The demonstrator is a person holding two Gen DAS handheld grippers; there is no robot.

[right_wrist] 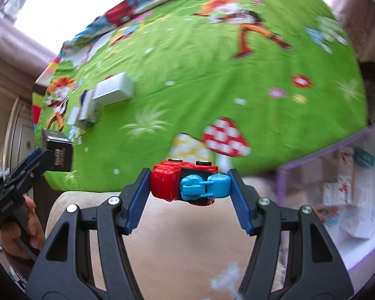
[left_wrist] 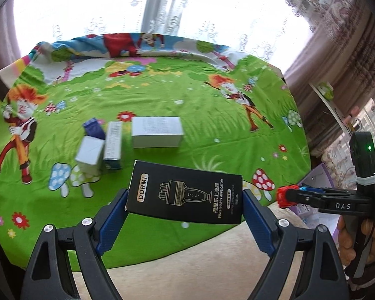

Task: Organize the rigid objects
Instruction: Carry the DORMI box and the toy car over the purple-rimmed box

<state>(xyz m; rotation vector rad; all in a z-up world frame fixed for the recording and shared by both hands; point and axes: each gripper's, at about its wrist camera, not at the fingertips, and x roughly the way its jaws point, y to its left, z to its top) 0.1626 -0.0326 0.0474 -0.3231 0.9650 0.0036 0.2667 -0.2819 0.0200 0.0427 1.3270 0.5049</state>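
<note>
My left gripper [left_wrist: 185, 197] is shut on a black box [left_wrist: 185, 192] marked DORMI, held flat between the blue pads above the front edge of the green cartoon cloth [left_wrist: 187, 100]. My right gripper [right_wrist: 188, 185] is shut on a red and blue toy vehicle [right_wrist: 187, 183], held over the cloth's front edge. In the left wrist view the toy vehicle [left_wrist: 286, 196] shows at the right, in the right gripper. In the right wrist view the black box [right_wrist: 57, 153] shows at the left. Several small boxes [left_wrist: 100, 147] and a larger white box [left_wrist: 157, 132] lie grouped on the cloth.
A purple-edged white bin [right_wrist: 350, 200] with packets in it stands at the right. Beige padded surface [right_wrist: 187, 237] lies below both grippers. Lace curtains and a window [left_wrist: 162, 7] are behind the table. A person's hand [left_wrist: 357, 240] grips the right tool's handle.
</note>
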